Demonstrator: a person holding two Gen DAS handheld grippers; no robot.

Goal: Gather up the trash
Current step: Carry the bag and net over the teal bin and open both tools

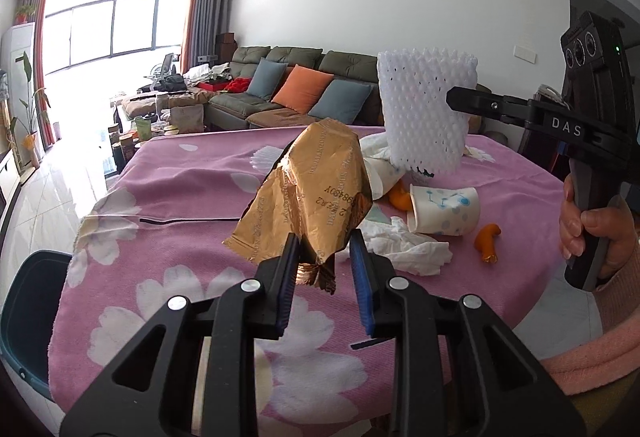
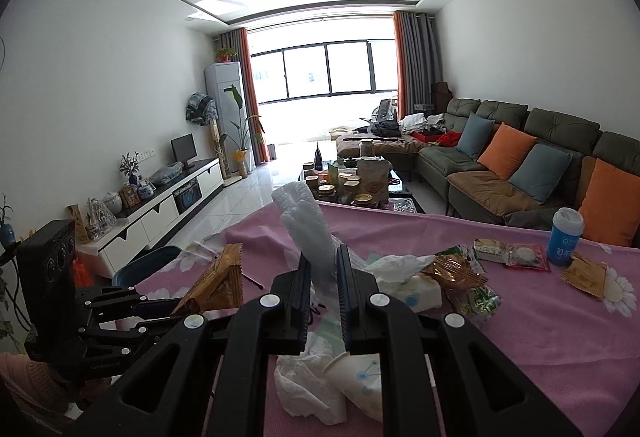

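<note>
Two items are held lifted above the pink tablecloth point(image 1: 192, 173)—a gold snack wrapper point(image 1: 312, 193) clamped in the left gripper point(image 1: 324, 273), white foam fruit netting point(image 2: 308, 233) in the right gripper point(image 2: 324, 301)—while paper cup point(image 1: 446, 209), tissues point(image 1: 412, 249), orange peel point(image 1: 488, 237) and further wrappers point(image 2: 460, 273) remain uncollected there, the dark bin point(image 1: 28, 301) beside its edge.

Two black two-finger tools: the left tool point(image 1: 325, 269) and the right tool point(image 2: 323, 293); one white foam mesh fruit sleeve point(image 1: 424, 113); one gold crinkled foil wrapper point(image 1: 316, 197) in the left tool and one more gold wrapper point(image 2: 586, 273) lying on the pink flowered desk point(image 2: 540, 317); two orange peel pieces point(image 1: 488, 237) point(image 1: 400, 199); one white paper cup with blue dots point(image 1: 444, 211); one blue lidded cup point(image 2: 565, 237); two orange sofa cushions point(image 2: 505, 151) point(image 2: 612, 203); two blue-grey sofa cushions point(image 2: 474, 135) point(image 2: 540, 171).
</note>
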